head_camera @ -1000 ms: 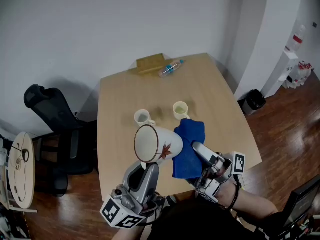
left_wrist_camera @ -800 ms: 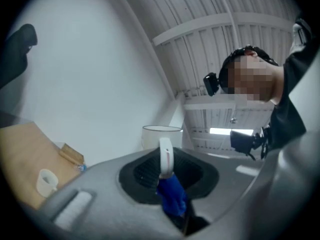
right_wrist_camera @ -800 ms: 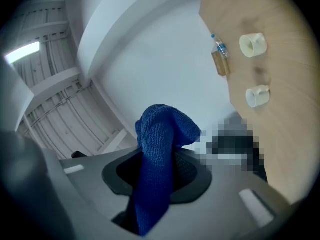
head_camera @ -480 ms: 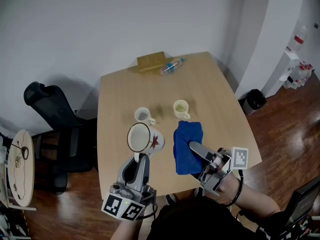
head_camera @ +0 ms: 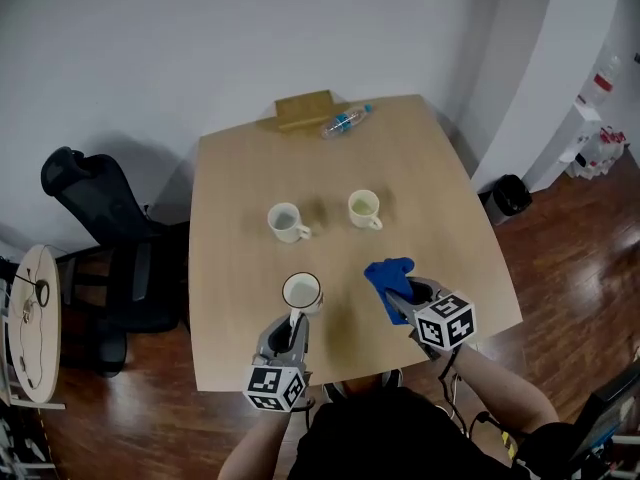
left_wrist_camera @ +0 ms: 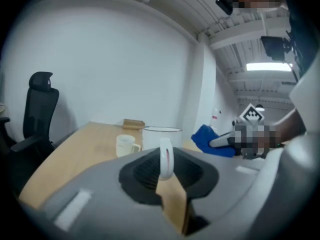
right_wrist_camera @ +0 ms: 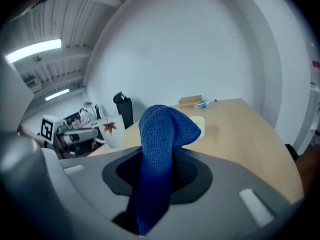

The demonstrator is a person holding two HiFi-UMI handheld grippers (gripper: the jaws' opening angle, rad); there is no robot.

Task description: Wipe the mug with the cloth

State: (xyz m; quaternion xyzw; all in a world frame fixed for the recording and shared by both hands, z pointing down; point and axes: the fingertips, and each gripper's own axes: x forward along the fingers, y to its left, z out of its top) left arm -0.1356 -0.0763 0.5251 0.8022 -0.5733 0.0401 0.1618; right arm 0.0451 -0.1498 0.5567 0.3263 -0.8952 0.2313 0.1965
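Mug down from midair, now upright; cloth lower, apart from it

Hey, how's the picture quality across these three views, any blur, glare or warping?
Head view: sharp and evenly lit, with soft shadows right of the two cups on the table. Left gripper view: heavy fisheye with dark corners, the mug close up slightly soft, a ceiling light glaring upper right. Right gripper view: same fisheye, the cloth crisp, a light strip glaring upper left.
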